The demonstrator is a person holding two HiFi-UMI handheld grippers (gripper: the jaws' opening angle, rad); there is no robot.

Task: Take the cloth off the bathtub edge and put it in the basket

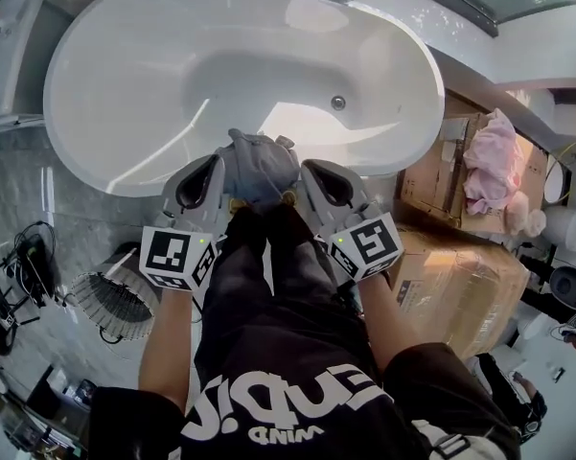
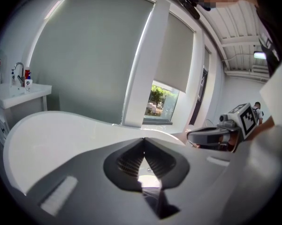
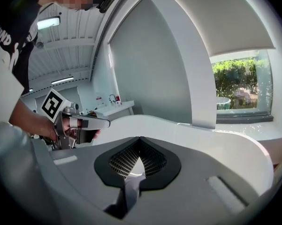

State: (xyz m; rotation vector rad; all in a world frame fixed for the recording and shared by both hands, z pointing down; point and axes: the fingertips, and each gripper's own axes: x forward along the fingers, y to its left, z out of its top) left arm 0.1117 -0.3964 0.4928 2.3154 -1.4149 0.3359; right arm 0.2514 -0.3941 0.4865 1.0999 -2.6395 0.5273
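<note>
Grey bunched cloth (image 1: 261,164) sat on the near rim of the white oval bathtub (image 1: 125,175), right in front of me, w/ a gripper on either side of it. The left hand-held gripper (image 1: 218,161) pressed in against its left side and the right hand-held gripper (image 1: 308,168) against its right, both appearing to touch the fabric.

In the left gripper view, the left hand-held gripper (image 2: 143,141) had its jaws closed tip to tip, w/ nothing caught between them, only the tub rim beyond. The right gripper view showed the same: the right hand-held gripper (image 3: 140,139) fully closed and empty, pads meeting at the tips. So the cloth was wedged between the two tools, not pinched by either one.

The round slatted basket (image 1: 115,300) stood on the grey tiled floor (image 1: 29,190) to my lower left, well apart from the cloth. To the right of the tub were brown cardboard boxes (image 1: 460,266), w/ a pink crumpled fabric (image 1: 492,161) on top of one.
</note>
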